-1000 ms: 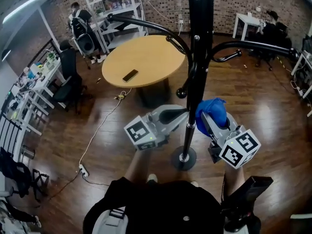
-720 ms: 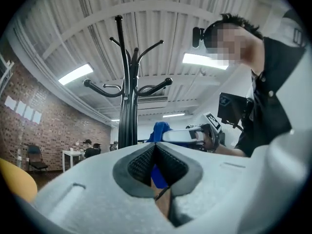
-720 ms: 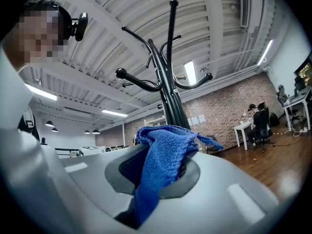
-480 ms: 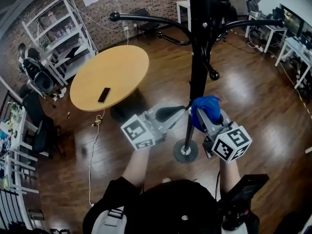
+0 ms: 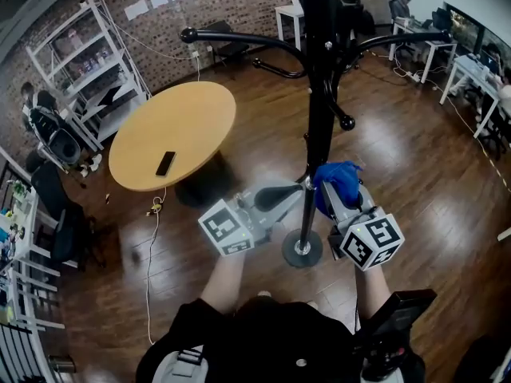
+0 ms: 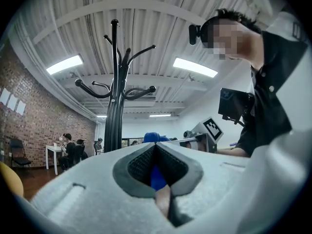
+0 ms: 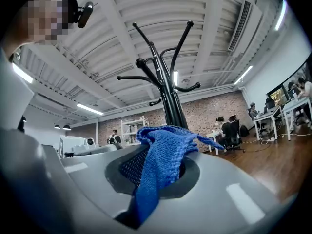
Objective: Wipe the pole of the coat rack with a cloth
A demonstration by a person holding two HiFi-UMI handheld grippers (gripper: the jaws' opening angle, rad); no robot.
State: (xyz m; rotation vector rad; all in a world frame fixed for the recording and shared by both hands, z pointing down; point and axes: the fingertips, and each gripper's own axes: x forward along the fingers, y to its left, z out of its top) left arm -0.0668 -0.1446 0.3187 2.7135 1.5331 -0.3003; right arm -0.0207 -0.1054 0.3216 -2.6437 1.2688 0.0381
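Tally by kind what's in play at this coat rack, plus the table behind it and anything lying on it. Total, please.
Coat rack: 1
Blue cloth: 1
Left hand-held gripper and right hand-held gripper: 2
Round wooden table: 1
Black phone: 1
Total: 6

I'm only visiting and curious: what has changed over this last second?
Mostly the viewpoint: the round table now lies further left of the pole. The right gripper still holds the blue cloth by the pole; the left gripper stays shut beside it.
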